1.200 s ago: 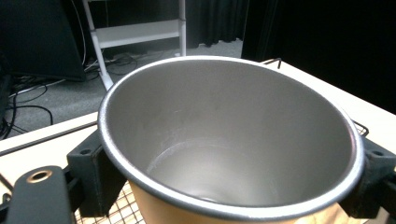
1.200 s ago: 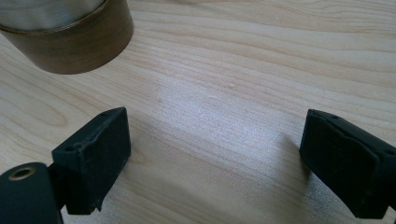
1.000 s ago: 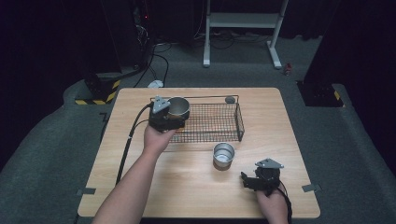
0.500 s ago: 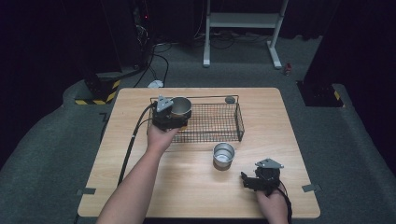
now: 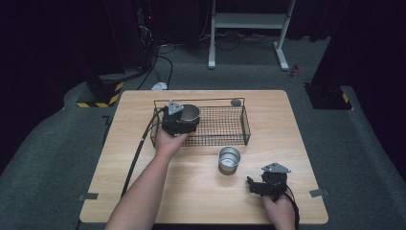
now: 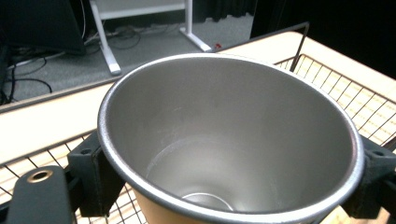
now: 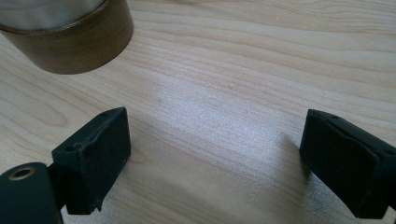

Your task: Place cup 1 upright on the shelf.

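Your left gripper (image 5: 183, 125) pinching a steel cup (image 6: 229, 140) by its sides, holding it upright over the wire basket's (image 5: 225, 127) left end, your right gripper (image 5: 261, 186) resting on the table (image 5: 297, 129), jaws spread around nothing, second steel cup (image 5: 229, 158) standing near it.

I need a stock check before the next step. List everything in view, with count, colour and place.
round steel cup in the basket: one, silver, held over the basket's left end.
round steel cup on the table: one, silver with a brown base, in front of the basket.
black wire basket: one, at the table's middle.
small grey round object: one, behind the basket's back rim.
light wooden table: one.
white metal stand: one, on the floor behind.
left gripper: black, shut on the cup in the basket.
right gripper: black, open, near the table's front.
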A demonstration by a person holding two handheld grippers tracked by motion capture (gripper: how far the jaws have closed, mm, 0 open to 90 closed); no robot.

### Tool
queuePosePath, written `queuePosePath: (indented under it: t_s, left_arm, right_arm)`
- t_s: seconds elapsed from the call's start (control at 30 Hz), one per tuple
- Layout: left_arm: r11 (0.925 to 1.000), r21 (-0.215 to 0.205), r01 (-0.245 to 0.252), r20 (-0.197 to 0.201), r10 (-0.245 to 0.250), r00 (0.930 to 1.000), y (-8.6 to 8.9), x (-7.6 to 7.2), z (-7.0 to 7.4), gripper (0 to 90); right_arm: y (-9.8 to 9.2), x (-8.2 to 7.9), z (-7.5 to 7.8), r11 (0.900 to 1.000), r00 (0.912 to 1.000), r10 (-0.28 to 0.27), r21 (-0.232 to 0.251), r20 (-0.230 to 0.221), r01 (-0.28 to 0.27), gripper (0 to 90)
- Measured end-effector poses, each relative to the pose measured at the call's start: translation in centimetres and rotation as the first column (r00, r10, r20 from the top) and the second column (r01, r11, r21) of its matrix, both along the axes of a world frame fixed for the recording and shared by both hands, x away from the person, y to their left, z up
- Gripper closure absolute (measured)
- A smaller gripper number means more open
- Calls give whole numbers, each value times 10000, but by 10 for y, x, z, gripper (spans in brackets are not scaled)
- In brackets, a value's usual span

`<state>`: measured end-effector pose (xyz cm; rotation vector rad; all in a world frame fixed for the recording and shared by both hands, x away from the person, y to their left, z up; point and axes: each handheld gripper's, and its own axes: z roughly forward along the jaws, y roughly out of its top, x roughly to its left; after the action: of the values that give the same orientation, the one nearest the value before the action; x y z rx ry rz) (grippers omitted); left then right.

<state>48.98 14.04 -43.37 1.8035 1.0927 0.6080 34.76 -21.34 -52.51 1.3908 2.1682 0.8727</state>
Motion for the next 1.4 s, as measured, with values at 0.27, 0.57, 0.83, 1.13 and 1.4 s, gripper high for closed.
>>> queuePosePath:
  t_s: [0.27,0.57,0.83,1.13,1.4]
  left_arm:
    - [9997,125,-216,-706,225,9972,-1,6,-10,134]
    - [9978,398,-531,-1376,581,9888,-1,11,-17,134]
    - [9959,725,-547,-1553,654,9857,-2,12,-19,134]
    - [9948,876,-524,-1649,664,9841,0,12,-20,134]
    - [9941,906,-594,-1502,726,9860,-2,11,-21,134]
  right_arm:
    - [0,0,0,10000,10000,3,2,-3,-3,88]
    - [0,0,0,10000,10000,3,9,-21,-3,88]
    - [0,0,0,10000,10000,4,10,-24,-4,88]
    - [0,0,0,10000,10000,3,11,-25,-3,88]
    - [0,0,0,10000,10000,5,11,-26,-5,88]
